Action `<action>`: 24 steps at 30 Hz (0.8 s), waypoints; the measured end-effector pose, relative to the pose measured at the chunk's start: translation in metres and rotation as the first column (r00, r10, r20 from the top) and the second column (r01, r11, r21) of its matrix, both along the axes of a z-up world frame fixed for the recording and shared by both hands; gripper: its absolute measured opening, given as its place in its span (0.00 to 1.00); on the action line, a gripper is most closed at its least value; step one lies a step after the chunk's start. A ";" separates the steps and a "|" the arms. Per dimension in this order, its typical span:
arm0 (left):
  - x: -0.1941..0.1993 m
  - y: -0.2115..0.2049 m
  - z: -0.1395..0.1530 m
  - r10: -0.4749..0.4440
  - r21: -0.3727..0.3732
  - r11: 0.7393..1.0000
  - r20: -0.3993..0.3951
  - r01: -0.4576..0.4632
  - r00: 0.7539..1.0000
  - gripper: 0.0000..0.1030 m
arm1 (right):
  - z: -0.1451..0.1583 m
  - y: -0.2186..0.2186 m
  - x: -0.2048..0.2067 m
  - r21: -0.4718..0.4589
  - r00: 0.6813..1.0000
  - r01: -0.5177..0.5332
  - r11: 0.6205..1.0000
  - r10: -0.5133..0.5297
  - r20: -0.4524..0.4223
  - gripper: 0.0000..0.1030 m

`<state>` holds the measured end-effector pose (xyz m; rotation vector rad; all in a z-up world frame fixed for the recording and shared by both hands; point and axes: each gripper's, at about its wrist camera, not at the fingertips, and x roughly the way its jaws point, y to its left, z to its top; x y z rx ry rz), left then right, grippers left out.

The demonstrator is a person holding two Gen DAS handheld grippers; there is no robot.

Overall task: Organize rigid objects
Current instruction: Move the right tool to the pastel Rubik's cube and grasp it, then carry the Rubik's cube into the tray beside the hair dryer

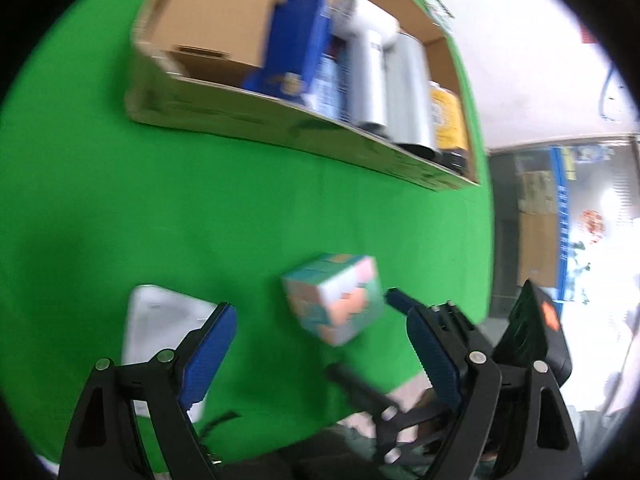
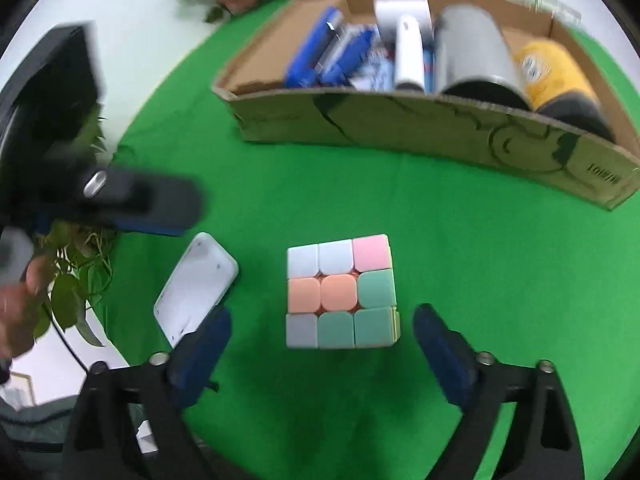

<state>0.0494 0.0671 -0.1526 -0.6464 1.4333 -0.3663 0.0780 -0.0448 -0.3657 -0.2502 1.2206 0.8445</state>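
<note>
- Looking down from the left wrist view, the left gripper [image 1: 316, 344] has its jaws wide apart, and nothing is held between them.
- Its blue pads [image 1: 210, 354] stand over the green cloth [image 1: 160, 220], one at each side of the picture.
- The cube [image 1: 334, 298], in pastel colours, lies on the cloth just ahead of the jaws, nearer to the right pad, and touches neither pad.
- A white device [image 1: 160, 320] lies flat on the cloth at the left, partly hidden behind the left pad.
- The box [image 1: 280, 120] of cardboard stands farther away on the cloth; inside it are a blue packet [image 1: 296, 36], a white tool [image 1: 370, 68], a grey cylinder [image 1: 412, 92] and a yellow thing [image 1: 448, 120].
- The right gripper [image 1: 448, 320] shows at the lower right, close beside the cube; the picture is blurred there.
- In the right wrist view, the right gripper [image 2: 322, 340] also has wide open jaws and grips nothing.
- The cube [image 2: 340, 292] sits on the cloth [image 2: 480, 260] just ahead of the two pads [image 2: 442, 354], in the middle of the gap, apart from both.
- The white device [image 2: 196, 286] lies tilted to the left of the cube, its near end behind the left pad.
- The left gripper [image 2: 152, 208] comes in from the left, blurred, above the device, and a hand [image 2: 20, 304] is at the left edge.
- The box [image 2: 400, 124] stands behind the cube, well apart from it.
</note>
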 end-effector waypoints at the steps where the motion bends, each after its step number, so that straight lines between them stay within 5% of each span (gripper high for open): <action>1: 0.001 -0.003 -0.002 -0.005 -0.014 1.000 0.001 0.005 1.000 0.84 | 0.001 -0.002 -0.003 0.001 1.000 0.002 1.000 -0.002 0.016 0.93; 5: 0.007 -0.021 -0.016 -0.031 -0.029 0.999 -0.021 0.030 0.999 0.81 | 0.001 -0.006 -0.004 -0.025 0.998 -0.008 1.000 0.010 0.067 0.93; 9: 0.009 -0.033 -0.039 -0.037 -0.082 0.996 -0.084 0.030 0.996 0.65 | 0.004 0.002 0.004 -0.030 0.994 -0.045 0.999 0.048 0.100 0.75; 15: 0.005 -0.038 -0.053 -0.018 -0.067 0.998 -0.137 0.009 0.990 0.48 | -0.011 0.014 0.002 -0.078 0.995 -0.038 0.996 0.045 0.094 0.57; 24: -0.001 -0.034 -0.047 0.004 -0.068 0.998 -0.143 -0.014 0.990 0.32 | -0.001 0.011 0.015 -0.112 0.998 0.025 0.993 -0.017 0.068 0.55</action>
